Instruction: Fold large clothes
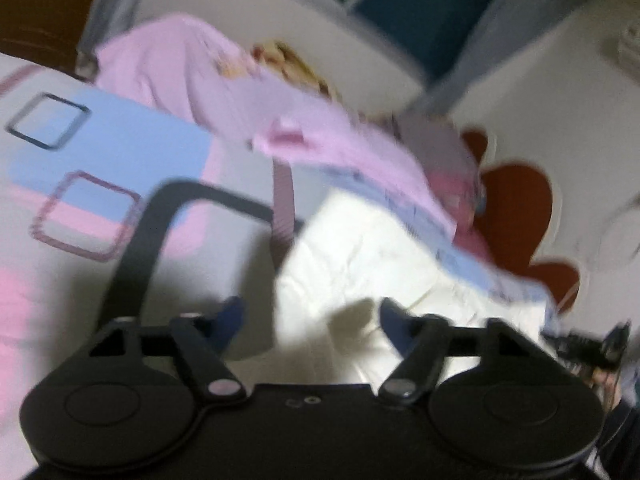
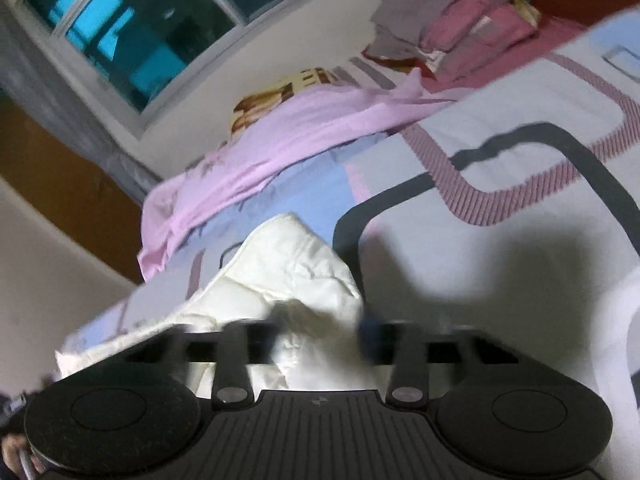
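The quilted cream garment (image 1: 360,248) lay bunched on the bed (image 1: 60,280), near the bed's edge, right in front of both tools. In the left wrist view the left tool (image 1: 310,322) stood wide, its blue fingertips (image 1: 230,318) well apart and holding nothing, poised just above the cream cloth. In the right wrist view the right tool (image 2: 320,332) was smeared by motion; cream fabric (image 2: 296,280) filled the space between its fingers, but whether they pinched it or merely hovered over it could not be told.

As a judgement, the fold was barely begun. The garment showed no flat panel and no clean crease, only a rumpled mound with one raised corner. It would need to be spread out, then folded over in halves, so nearly all of the work remained.

Farther along the bed's edge a pink garment (image 2: 256,152) lay draped and unfolded, one end hanging over the side. It looked like another piece waiting its turn. Just beyond it a yellow and brown printed cloth (image 2: 272,96) peeked out, too blurred to identify.

At the far corner of the bed sat a stack (image 2: 472,28) of maroon and grey cloth that seemed already folded, which suggested some pieces were finished. Behind all this, a window (image 2: 132,32) was set in the wall.
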